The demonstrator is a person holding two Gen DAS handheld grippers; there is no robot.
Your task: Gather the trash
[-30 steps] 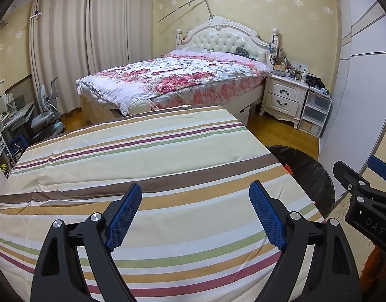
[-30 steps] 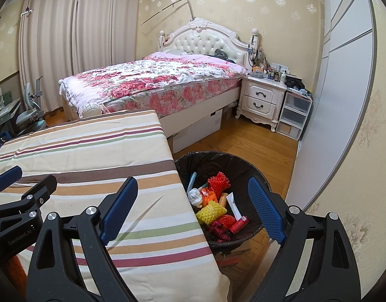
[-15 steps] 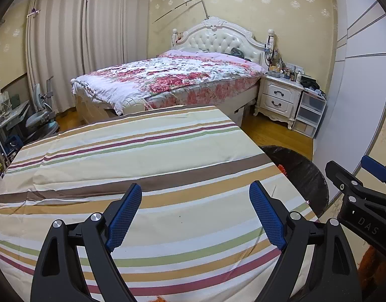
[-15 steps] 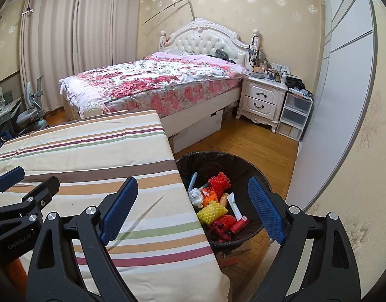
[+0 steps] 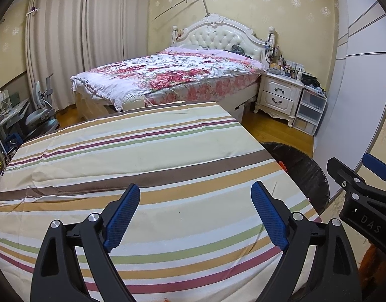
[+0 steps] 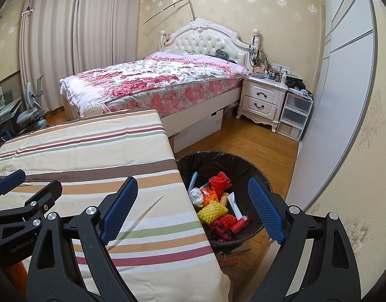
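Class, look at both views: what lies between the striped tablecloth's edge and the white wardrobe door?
The black-lined trash bin, holding colourful trash, stands on the wooden floor there. The right wrist view shows it best.

Both views were evenly lit, warm yellowish indoor light, source unseen. Curtains (image 5: 74, 40) were closed. Focus stayed sharp across both frames, no motion blur. Strong fisheye bending curved wall panel (image 6: 344, 100) and bed (image 5: 172, 80); dark vignette filled corners. Soft thin shadow lay on desk (image 6: 145, 214). Mild glare on headboard (image 6: 205, 42).
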